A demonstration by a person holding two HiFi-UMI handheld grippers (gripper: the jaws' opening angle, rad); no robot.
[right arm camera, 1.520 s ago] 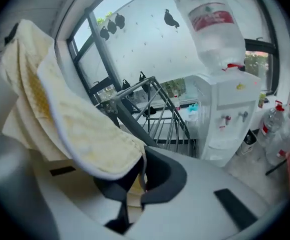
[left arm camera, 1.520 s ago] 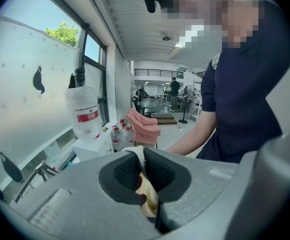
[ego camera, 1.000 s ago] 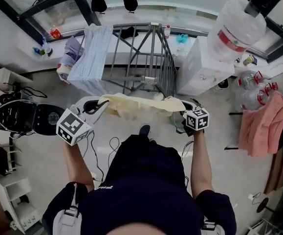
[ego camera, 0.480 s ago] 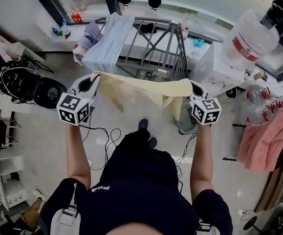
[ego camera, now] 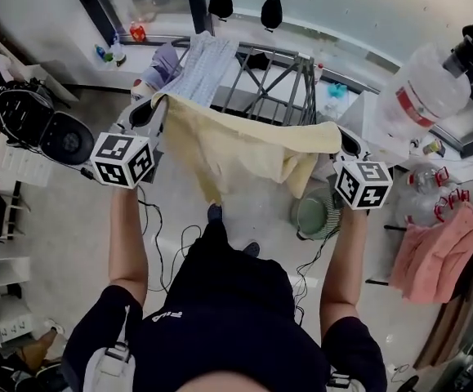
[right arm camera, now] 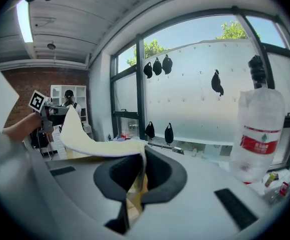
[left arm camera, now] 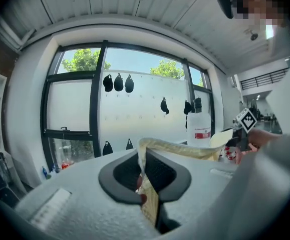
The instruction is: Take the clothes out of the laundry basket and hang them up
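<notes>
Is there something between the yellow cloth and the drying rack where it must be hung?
Nothing visible stands between them. The cloth is held stretched close to the rack, whose near bars look bare. Only a striped towel already covers the rack's left end.

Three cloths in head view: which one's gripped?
The yellow cloth, stretched between the left gripper and right gripper. The blue towel hangs on the rack; the pink cloth hangs far right.
</notes>
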